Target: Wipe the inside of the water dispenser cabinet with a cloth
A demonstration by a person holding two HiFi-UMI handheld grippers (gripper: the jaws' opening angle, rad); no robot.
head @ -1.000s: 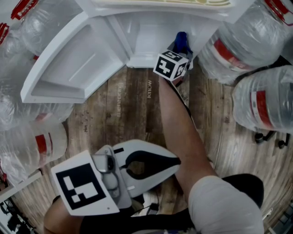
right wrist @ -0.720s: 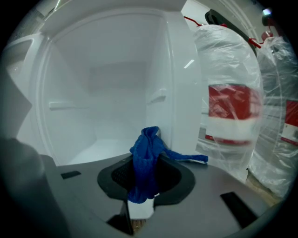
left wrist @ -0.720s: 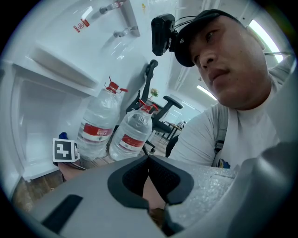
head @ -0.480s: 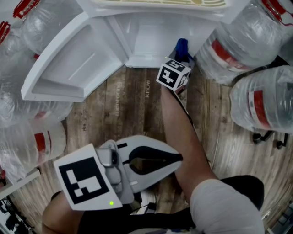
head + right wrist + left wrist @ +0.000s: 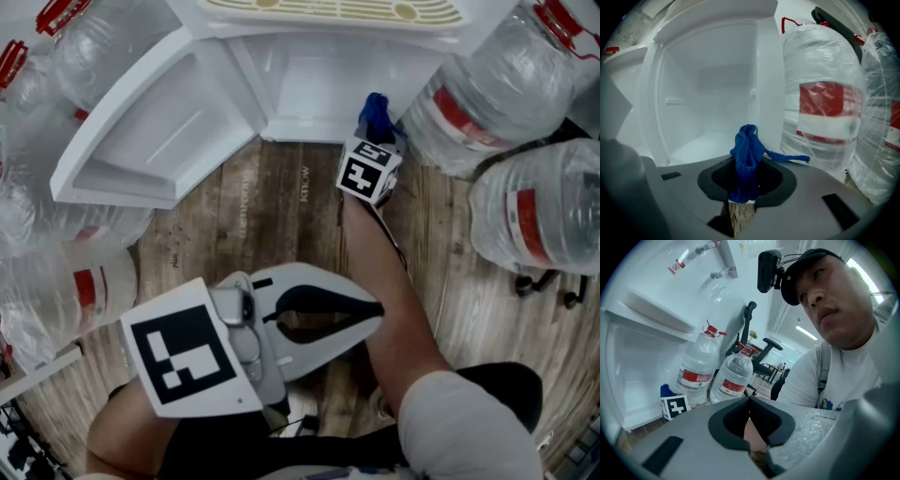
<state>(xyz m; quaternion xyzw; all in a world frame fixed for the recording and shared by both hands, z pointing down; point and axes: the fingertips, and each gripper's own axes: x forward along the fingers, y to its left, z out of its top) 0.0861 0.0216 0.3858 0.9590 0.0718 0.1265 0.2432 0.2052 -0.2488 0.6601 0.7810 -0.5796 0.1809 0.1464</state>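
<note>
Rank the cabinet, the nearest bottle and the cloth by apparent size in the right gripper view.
1. Cabinet: largest.
2. Bottle: somewhat smaller.
3. Cloth: smallest by far, even though it is nearest the camera, pinched in the right hand-held gripper.

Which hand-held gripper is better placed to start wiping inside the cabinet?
Right. The right hand-held gripper is shut on the blue cloth at the open cabinet; the left hand-held gripper is shut, empty, far back.
</note>
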